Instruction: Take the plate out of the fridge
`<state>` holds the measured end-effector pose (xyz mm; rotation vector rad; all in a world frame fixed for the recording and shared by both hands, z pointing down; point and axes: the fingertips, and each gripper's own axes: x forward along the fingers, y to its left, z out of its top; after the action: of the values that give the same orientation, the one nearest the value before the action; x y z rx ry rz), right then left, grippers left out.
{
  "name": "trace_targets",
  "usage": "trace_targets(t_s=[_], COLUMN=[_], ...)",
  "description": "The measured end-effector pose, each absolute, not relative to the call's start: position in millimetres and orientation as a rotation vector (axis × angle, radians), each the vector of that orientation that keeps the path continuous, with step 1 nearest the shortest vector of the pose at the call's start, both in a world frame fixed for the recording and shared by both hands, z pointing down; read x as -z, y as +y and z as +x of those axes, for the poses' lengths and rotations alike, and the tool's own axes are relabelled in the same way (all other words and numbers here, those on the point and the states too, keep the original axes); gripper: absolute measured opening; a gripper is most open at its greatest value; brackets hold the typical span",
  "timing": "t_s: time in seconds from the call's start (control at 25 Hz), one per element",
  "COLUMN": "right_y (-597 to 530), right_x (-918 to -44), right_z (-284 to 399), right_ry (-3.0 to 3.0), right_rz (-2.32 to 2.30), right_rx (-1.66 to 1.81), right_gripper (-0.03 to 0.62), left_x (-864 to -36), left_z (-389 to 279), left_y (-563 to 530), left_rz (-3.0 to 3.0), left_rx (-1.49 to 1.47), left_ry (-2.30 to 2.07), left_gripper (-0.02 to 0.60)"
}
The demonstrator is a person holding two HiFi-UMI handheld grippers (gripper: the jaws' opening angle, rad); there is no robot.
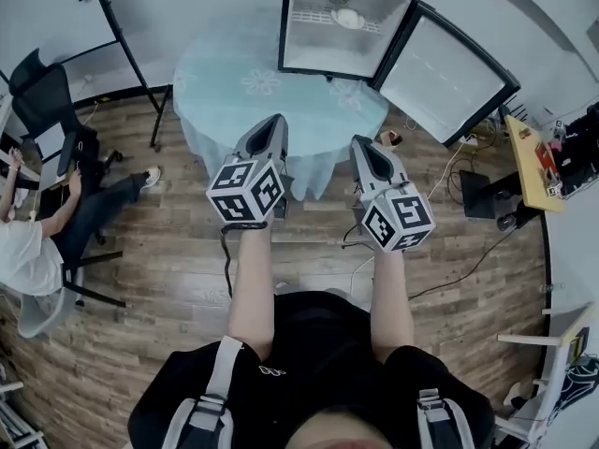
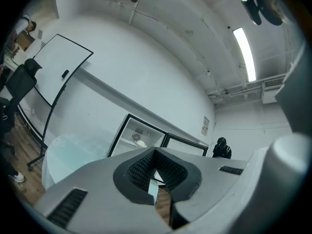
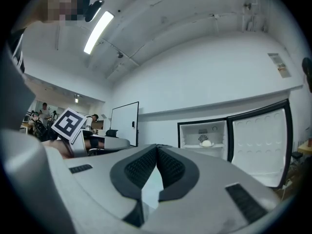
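Note:
A small black fridge [image 1: 309, 26] stands on the round table [image 1: 225, 87] with its door [image 1: 449, 78] swung wide to the right. On its upper shelf sits a white plate [image 1: 348, 19] with a pale lump on it, also seen as the plate [image 3: 207, 143] and the plate [image 2: 140, 143] in the gripper views. My left gripper [image 1: 275, 124] and right gripper [image 1: 361, 146] are held level side by side before the table's near edge, well short of the fridge. Both are shut with nothing between the jaws.
A whiteboard on a stand [image 1: 65, 26] is at the back left. A seated person [image 1: 37, 241] and office chairs [image 1: 47, 101] are at the left. A yellow table [image 1: 533, 162] and floor cables [image 1: 468, 260] lie at the right. Another person [image 2: 222, 147] stands beyond the fridge.

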<state>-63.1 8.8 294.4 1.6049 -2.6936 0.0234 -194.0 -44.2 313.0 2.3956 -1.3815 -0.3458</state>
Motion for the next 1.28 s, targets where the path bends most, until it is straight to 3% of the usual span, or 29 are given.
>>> trace_targets(t_s=[0.68, 1.28], right_y=[-42.5, -139.9], right_x=[-293.7, -295.0], right_z=[-123.3, -15.0], right_ry=[-2.819, -2.787], right_rz=[1.461, 1.650], right_rx=[-0.002, -0.075], right_gripper=[0.006, 0.006], left_x=[-313.9, -303.0], left_z=[-214.2, -99.1], left_y=[-62.6, -154.7], left_rz=[2.459, 2.560], left_rx=[0.323, 0.286], left_ry=[-1.287, -1.082], left_gripper=[0.009, 0.009])
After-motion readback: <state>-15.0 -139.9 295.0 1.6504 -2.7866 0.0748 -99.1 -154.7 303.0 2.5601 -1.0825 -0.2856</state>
